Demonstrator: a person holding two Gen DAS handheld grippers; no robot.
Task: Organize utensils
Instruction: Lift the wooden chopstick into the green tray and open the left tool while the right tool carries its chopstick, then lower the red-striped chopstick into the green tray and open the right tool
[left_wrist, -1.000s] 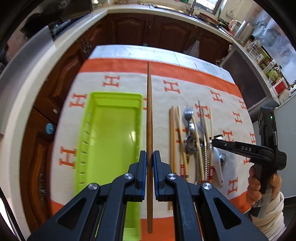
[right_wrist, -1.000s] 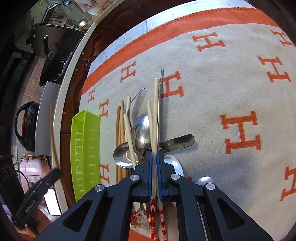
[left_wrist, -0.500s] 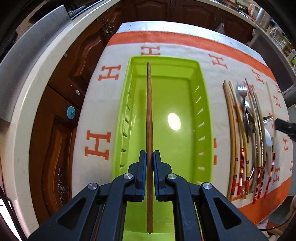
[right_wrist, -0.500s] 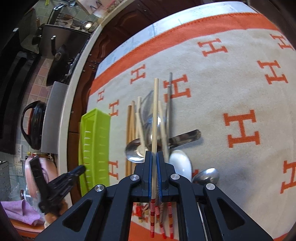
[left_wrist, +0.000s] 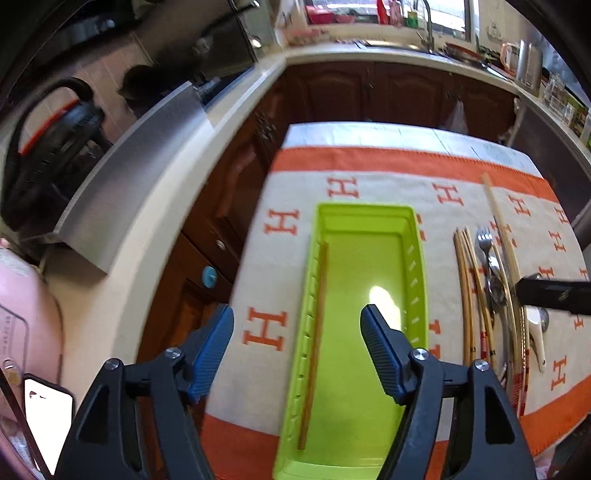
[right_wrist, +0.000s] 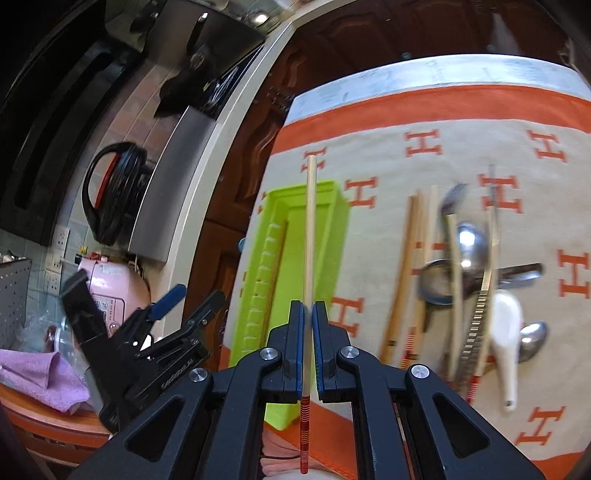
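A lime green tray (left_wrist: 365, 208) lies on the H-patterned cloth. A brown chopstick (left_wrist: 316, 332) rests inside it along the left wall. My left gripper (left_wrist: 297, 314) hovers above the tray's near half, its jaws opening with nothing between the pads. My right gripper (right_wrist: 309, 306) is shut on a pale chopstick (right_wrist: 311, 221) with a red-striped end, held in the air over the tray (right_wrist: 334, 206). The left gripper (right_wrist: 195, 295) shows at the lower left of the right wrist view. Right of the tray lies the utensil pile (right_wrist: 461, 266) of chopsticks, spoons and a fork.
A white ceramic spoon (right_wrist: 506, 332) lies at the pile's right side. Left of the table edge stand a pink appliance (right_wrist: 110, 284), a black pot (right_wrist: 114, 192) and a purple cloth (right_wrist: 44, 376). A lit phone (left_wrist: 48, 417) sits at lower left. Dark wood cabinets run behind.
My left gripper opened and let go of the brown chopstick, which now lies in the tray. My right gripper lifted the pale chopstick off the pile and carried it left over the tray.
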